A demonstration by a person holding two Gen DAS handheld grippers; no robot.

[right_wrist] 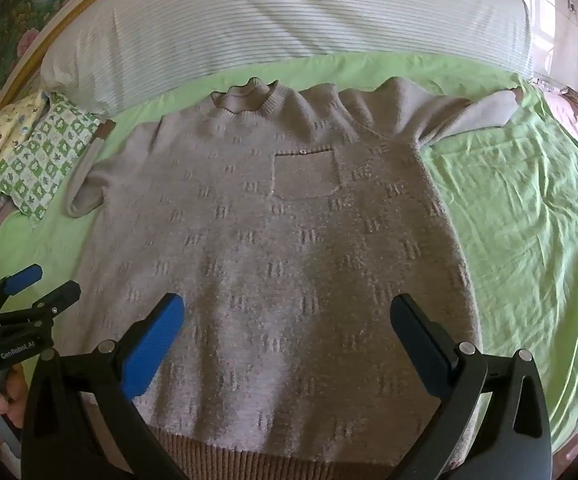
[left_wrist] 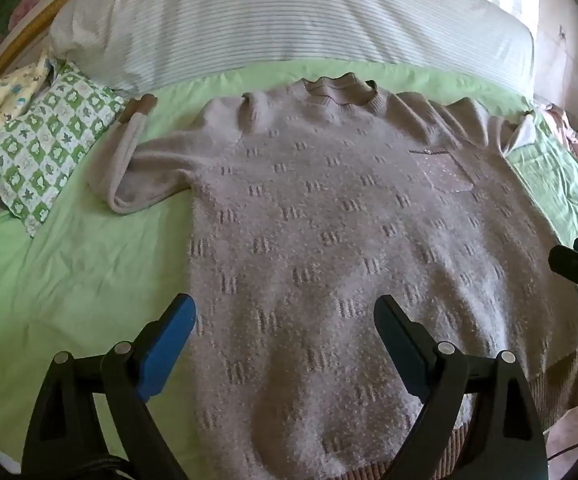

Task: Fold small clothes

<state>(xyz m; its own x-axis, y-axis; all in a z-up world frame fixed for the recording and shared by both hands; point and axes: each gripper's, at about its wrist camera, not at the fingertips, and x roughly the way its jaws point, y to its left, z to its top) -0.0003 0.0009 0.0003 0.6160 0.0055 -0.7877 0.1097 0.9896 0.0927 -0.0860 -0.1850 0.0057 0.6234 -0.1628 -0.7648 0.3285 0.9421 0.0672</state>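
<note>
A beige knit sweater [left_wrist: 329,232] lies flat, front up, on a green bedsheet [left_wrist: 69,280], collar toward the pillow. It also shows in the right wrist view [right_wrist: 281,248], with a chest pocket [right_wrist: 305,176]. Its left sleeve [left_wrist: 129,168] is bent back on itself; its right sleeve [right_wrist: 477,116] stretches out to the side. My left gripper [left_wrist: 285,340] is open and empty above the sweater's lower left part. My right gripper [right_wrist: 289,336] is open and empty above the lower middle. The left gripper also shows in the right wrist view [right_wrist: 45,284].
A large white striped pillow [left_wrist: 289,20] lies behind the collar. A green checked pillow [left_wrist: 45,152] and a yellow patterned cloth [left_wrist: 1,96] lie at the left. A gold picture frame [right_wrist: 49,28] is behind. The sheet [right_wrist: 529,220] runs to the bed's right edge.
</note>
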